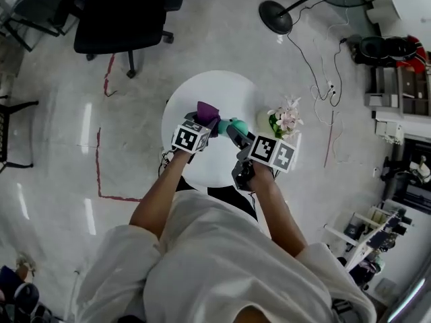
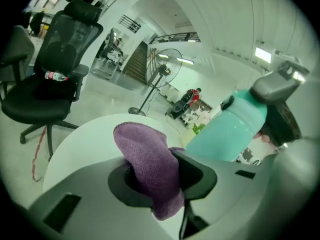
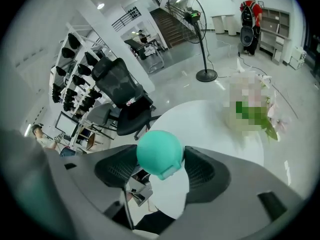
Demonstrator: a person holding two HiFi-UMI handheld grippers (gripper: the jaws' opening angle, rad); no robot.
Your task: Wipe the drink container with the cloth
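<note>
The person's left hand-held gripper (image 1: 202,122) is closed on a crumpled purple fleecy cloth (image 1: 207,111). In the left gripper view the cloth (image 2: 148,159) fills the gap of that hand-held gripper (image 2: 162,178). One fold stands up above the jaws and another hangs down below them.

The right hand-held gripper (image 1: 236,132) holds a teal, smooth-walled cylindrical drink container (image 1: 233,124). In the right gripper view its jaws stand wide apart, with the rounded end of the drink container (image 3: 159,151) clamped between the two dark pads of that hand-held gripper (image 3: 161,169).

The left gripper view shows the drink container (image 2: 227,129) tilted and lifted clear of the round white desk (image 2: 82,139), its upper end towards the right.

In the head view both hand-held grippers are over the middle of the desk (image 1: 202,89), towards its near edge. The cloth sits just left of the drink container. Whether the two touch cannot be told.

A small pot of pale pink and white flowers with green leaves (image 1: 285,120) stands at the right edge of the desk. On the shiny grey floor beyond the far edge are a black mesh office chair (image 1: 121,12) and a black pedestal fan (image 1: 275,17), well apart from the desk.
</note>
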